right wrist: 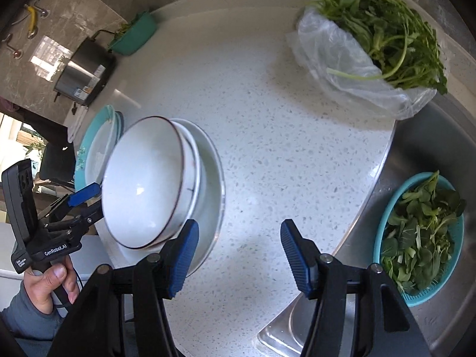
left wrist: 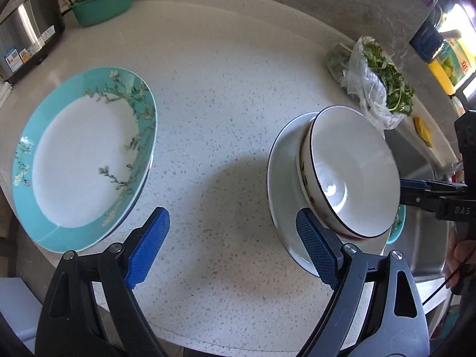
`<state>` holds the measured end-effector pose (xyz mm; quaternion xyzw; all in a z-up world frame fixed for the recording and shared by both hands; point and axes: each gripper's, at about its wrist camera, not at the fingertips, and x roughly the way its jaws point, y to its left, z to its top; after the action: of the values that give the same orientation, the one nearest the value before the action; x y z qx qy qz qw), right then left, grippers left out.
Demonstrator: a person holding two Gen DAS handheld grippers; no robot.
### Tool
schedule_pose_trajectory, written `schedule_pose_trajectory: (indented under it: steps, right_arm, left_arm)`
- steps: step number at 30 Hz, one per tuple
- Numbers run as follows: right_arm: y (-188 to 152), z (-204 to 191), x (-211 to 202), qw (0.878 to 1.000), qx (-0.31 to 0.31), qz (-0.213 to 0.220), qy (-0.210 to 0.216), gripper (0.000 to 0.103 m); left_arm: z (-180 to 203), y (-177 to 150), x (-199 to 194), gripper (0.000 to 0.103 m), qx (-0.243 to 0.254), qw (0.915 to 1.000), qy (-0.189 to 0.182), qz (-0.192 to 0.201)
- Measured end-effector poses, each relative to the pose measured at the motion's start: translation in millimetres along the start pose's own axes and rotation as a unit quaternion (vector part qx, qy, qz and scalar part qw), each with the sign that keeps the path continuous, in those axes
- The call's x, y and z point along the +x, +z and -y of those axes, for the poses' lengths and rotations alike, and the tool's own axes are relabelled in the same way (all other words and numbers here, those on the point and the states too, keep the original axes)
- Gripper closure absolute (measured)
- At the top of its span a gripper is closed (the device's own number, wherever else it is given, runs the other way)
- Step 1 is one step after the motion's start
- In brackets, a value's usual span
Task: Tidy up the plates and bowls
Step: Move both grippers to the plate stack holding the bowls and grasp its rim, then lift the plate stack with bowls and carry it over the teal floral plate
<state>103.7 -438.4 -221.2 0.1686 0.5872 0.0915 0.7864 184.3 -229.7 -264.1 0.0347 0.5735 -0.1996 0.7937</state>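
A teal-rimmed flowered plate [left wrist: 83, 160] lies on the speckled counter [left wrist: 223, 119] at the left. A white bowl [left wrist: 354, 169] with a dark rim line sits stacked in another bowl on a white plate [left wrist: 282, 184] at the right. My left gripper [left wrist: 232, 244] is open and empty above the counter between the two plates. In the right wrist view the bowl stack [right wrist: 148, 184] and white plate [right wrist: 211, 190] are at the left, the teal plate [right wrist: 89, 148] behind them. My right gripper [right wrist: 239, 255] is open and empty, just right of the stack.
A bag of leafy greens [right wrist: 372, 44] lies at the counter's far right. A teal colander of greens [right wrist: 422, 238] sits in the steel sink [right wrist: 431, 136]. A steel pot [left wrist: 26, 35] and a green basin [left wrist: 104, 0] stand at the far left.
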Motion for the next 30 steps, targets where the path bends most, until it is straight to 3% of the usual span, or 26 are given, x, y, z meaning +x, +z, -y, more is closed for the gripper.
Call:
schedule_pose_trajectory:
  steps: [12,26,27,29,30]
  right_arm:
    - [7.7,4.9,19.4,1.000,-0.001,-0.012,0.000,0.042]
    - [13.4,11.0,36.8,1.000,-0.015,0.005,0.008,0.043]
    - [13.9,11.9,36.9,1.000,-0.015,0.007,0.011,0.044]
    - [16.9,11.6,38.0,1.000,-0.020,0.014,0.018,0.048]
    - [17.9,11.8,38.7,0.999,-0.020,0.014,0.024,0.051]
  left_arm:
    - [11.9,13.8,42.5,0.017,0.014,0.9994,0.023,-0.024]
    - [22.8,35.8,55.0,0.017,0.024,0.9994,0.024,0.000]
    - [21.7,37.2,55.2,0.018,0.025,0.9994,0.023,0.002]
    - [22.1,41.1,57.5,0.030,0.033,0.9994,0.002,0.006]
    - [22.9,42.7,58.4,0.043,0.036,0.9993,-0.009,0.006]
